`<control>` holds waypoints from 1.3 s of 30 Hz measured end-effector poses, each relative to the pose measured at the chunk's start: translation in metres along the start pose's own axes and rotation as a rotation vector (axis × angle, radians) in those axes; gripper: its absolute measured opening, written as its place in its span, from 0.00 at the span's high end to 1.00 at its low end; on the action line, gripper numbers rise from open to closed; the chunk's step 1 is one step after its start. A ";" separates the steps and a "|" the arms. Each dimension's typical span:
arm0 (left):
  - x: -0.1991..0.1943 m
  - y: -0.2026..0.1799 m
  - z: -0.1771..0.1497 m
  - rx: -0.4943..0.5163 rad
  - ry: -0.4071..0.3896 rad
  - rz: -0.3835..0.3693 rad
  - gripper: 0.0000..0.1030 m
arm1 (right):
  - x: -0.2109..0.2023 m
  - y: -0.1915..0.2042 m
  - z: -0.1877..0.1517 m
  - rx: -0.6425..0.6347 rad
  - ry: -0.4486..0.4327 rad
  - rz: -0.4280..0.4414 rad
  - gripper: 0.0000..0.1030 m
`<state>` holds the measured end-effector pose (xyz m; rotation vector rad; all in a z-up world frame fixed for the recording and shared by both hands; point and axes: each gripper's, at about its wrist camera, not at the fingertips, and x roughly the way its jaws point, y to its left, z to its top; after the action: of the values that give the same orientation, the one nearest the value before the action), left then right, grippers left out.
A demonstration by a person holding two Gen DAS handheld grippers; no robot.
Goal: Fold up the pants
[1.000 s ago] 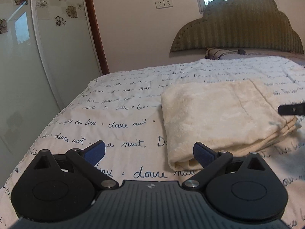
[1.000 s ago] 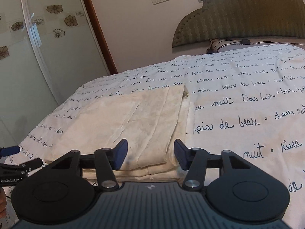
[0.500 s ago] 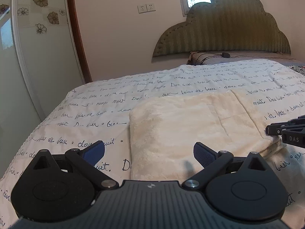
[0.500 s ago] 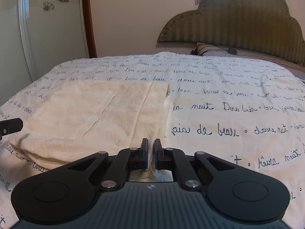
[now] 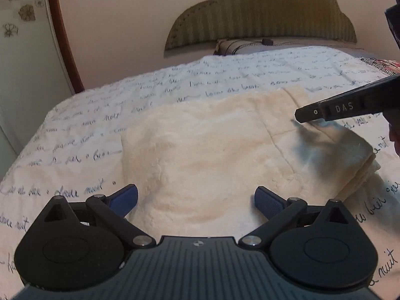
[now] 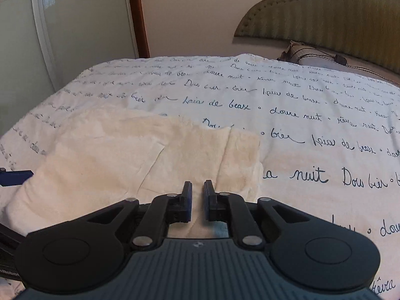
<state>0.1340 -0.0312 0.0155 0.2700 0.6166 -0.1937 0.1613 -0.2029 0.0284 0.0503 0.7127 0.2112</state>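
Observation:
The cream pants [image 5: 212, 150] lie folded into a thick rectangle on the bed; they also show in the right wrist view [image 6: 140, 160]. My left gripper [image 5: 196, 198] is open, its blue pads on either side of the near edge of the pants, holding nothing. My right gripper [image 6: 198, 203] is nearly shut with a narrow gap between its pads, low over the near right part of the pants; no cloth shows between the pads. The right gripper's finger [image 5: 325, 111] shows above the pants' right end in the left wrist view.
The bed has a white quilt [image 6: 300, 115] printed with blue script. A green padded headboard [image 5: 262, 17] and a pillow [image 5: 245, 46] are at the far end. A glass-fronted wardrobe [image 6: 62, 32] stands to the left. The left gripper's blue fingertip [image 6: 15, 177] shows at the left edge.
My right gripper closed from open to nearly shut and rose over the pants' right end. My left gripper moved right, from beside the pants to astride their near edge, staying open.

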 end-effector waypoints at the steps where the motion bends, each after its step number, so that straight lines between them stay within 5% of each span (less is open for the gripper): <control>1: -0.002 0.004 0.006 0.001 -0.035 0.016 0.02 | -0.007 -0.004 0.002 0.012 -0.034 0.012 0.89; 2: -0.003 0.007 0.013 -0.001 -0.060 0.024 0.01 | -0.011 -0.011 0.006 0.037 -0.061 0.001 0.86; 4: 0.005 0.016 0.029 -0.010 -0.071 0.017 0.01 | -0.006 -0.035 0.015 0.125 -0.071 -0.049 0.56; 6: 0.017 0.023 0.044 -0.019 -0.075 0.013 0.01 | 0.005 -0.058 0.019 0.207 -0.058 -0.052 0.46; 10: 0.047 0.028 0.063 -0.017 -0.073 -0.006 0.01 | 0.028 -0.087 0.026 0.375 -0.024 0.100 0.46; 12: 0.068 0.028 0.065 -0.028 -0.018 0.001 0.03 | 0.040 -0.088 0.029 0.383 -0.007 0.139 0.55; 14: 0.090 0.025 0.058 -0.028 0.087 0.008 0.02 | 0.046 -0.076 0.031 0.282 0.011 0.066 0.69; 16: 0.088 0.016 0.049 0.009 0.057 0.049 0.02 | 0.046 -0.063 0.031 0.178 0.008 -0.032 0.71; 19: 0.062 0.003 0.046 0.081 -0.012 0.109 0.06 | 0.046 -0.053 0.032 0.133 0.009 -0.112 0.63; 22: 0.028 0.004 0.036 0.054 -0.092 0.080 0.02 | 0.011 -0.032 0.028 0.074 -0.106 -0.227 0.54; 24: 0.018 0.008 0.028 -0.008 -0.070 0.030 0.01 | -0.011 -0.016 0.020 0.023 -0.133 -0.124 0.51; 28: 0.038 0.008 0.008 -0.057 0.064 -0.039 0.00 | -0.017 0.006 -0.007 0.016 -0.005 0.106 0.49; 35: -0.005 0.013 -0.005 -0.131 0.001 -0.005 0.02 | -0.034 0.039 -0.022 -0.075 -0.025 -0.005 0.49; 39: -0.002 0.006 -0.018 -0.162 0.039 -0.019 0.00 | -0.044 0.048 -0.041 -0.100 -0.021 -0.024 0.42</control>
<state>0.1247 -0.0196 0.0038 0.1122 0.6694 -0.1558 0.0936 -0.1665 0.0318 -0.0516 0.6802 0.2227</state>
